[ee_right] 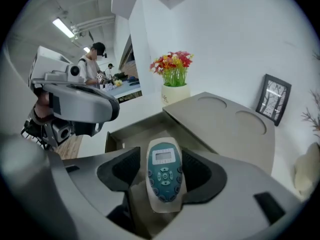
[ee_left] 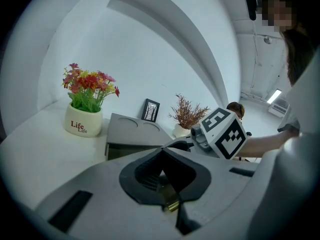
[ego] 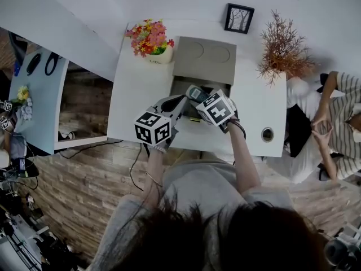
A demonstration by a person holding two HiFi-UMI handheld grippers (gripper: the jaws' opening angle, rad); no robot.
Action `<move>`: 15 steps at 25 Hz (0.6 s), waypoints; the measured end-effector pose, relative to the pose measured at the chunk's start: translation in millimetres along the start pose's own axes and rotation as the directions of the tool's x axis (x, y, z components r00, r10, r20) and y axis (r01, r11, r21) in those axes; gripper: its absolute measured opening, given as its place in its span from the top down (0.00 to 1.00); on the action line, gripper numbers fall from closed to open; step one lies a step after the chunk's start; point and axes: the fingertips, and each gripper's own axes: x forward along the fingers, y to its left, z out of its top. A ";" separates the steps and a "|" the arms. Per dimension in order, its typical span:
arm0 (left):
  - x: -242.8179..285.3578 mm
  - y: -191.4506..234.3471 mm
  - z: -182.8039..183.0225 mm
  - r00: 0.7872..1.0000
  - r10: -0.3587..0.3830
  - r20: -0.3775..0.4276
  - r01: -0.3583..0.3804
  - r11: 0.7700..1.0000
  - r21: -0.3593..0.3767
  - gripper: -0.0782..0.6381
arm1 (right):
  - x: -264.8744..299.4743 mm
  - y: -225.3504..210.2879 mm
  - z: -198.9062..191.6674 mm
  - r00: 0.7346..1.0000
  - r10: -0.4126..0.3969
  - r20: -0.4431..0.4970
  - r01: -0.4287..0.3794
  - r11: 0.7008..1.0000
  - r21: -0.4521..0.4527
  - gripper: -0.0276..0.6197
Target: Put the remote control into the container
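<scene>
A grey box container (ego: 203,58) stands on the white table (ego: 135,95) with its lid slid back and its opening toward me. The white remote control (ego: 197,93) with teal buttons (ee_right: 163,174) lies lengthwise between the jaws of my right gripper (ego: 198,100), over the container's brown inside (ee_right: 135,139). A thin strip of brown shows between the remote and the left pad (ee_right: 119,169), so the pads do not press on it. My left gripper (ego: 179,102) hovers just left of the opening, its jaws (ee_left: 161,153) meeting at the tips with nothing held.
A pot of flowers (ego: 152,41) sits left of the container, a framed picture (ego: 238,18) behind it, a dried plant (ego: 282,47) at the right. The table has a round hole (ego: 267,134) near its right front. A person (ego: 333,117) sits at the far right.
</scene>
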 end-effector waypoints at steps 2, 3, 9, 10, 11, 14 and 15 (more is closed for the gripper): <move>1.3 -3.0 0.1 1.000 -0.002 0.003 0.002 1.000 0.007 0.89 | -6.9 -0.6 2.0 0.999 0.005 0.042 -0.006 0.999 0.037 0.64; 2.2 -5.3 -0.5 1.000 -0.003 0.002 0.003 1.000 0.013 0.89 | -10.1 -0.9 2.6 0.998 0.008 0.061 -0.012 0.998 0.057 0.68; 5.6 -20.6 -2.8 1.000 -0.013 0.016 0.013 0.999 0.030 0.89 | -29.2 -2.6 5.5 0.987 0.014 0.162 -0.037 0.990 0.139 0.80; 5.7 -22.6 -2.1 1.000 -0.015 0.021 0.014 0.999 0.032 0.89 | -33.2 -3.1 7.5 0.984 0.012 0.180 -0.038 0.988 0.147 0.81; 5.5 -24.5 -1.3 1.000 -0.017 0.027 0.016 0.999 0.035 0.89 | -37.4 -3.5 10.0 0.980 0.008 0.198 -0.040 0.987 0.156 0.82; 4.4 -31.7 1.6 0.999 -0.022 0.045 0.020 0.998 0.055 0.89 | -51.4 -3.9 20.0 0.966 0.000 0.258 -0.047 0.983 0.176 0.85; 3.9 -34.9 2.6 0.999 -0.024 0.049 0.021 0.997 0.069 0.89 | -57.0 -4.0 24.0 0.959 -0.004 0.282 -0.050 0.982 0.181 0.88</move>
